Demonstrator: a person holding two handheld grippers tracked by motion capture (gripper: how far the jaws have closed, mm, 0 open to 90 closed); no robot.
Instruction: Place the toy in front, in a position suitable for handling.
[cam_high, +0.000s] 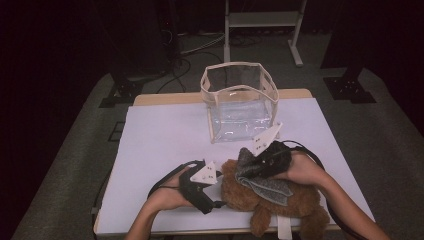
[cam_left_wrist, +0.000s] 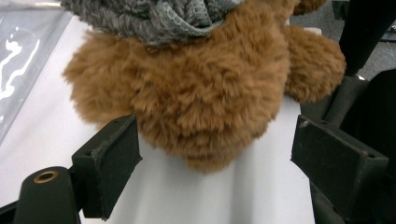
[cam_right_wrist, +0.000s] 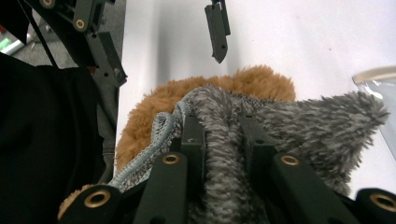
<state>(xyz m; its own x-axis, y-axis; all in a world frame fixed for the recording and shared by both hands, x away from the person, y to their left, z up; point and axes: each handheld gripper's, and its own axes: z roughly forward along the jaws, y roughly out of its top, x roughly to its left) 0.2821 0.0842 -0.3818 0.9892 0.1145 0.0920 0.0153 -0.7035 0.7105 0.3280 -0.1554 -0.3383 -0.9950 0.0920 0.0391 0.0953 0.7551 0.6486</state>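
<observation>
A brown plush bear (cam_high: 280, 200) lies on the white table (cam_high: 165, 145) near its front edge, with a fuzzy grey cloth (cam_high: 260, 182) draped over it. My right gripper (cam_high: 256, 161) is shut on the grey cloth (cam_right_wrist: 224, 140), which is bunched between its jaws above the bear (cam_right_wrist: 140, 121). At the bear's left side my left gripper (cam_high: 220, 192) stands open. In the left gripper view the bear's furry round end (cam_left_wrist: 196, 88) sits just ahead of the wide-apart jaws, and the pads (cam_left_wrist: 112, 158) do not touch it.
A clear plastic bag with beige trim (cam_high: 239, 100) stands open at the back middle of the table. Cables trail from both grippers across the table. Beyond the table are a grey floor and a white stand's legs (cam_high: 260, 30).
</observation>
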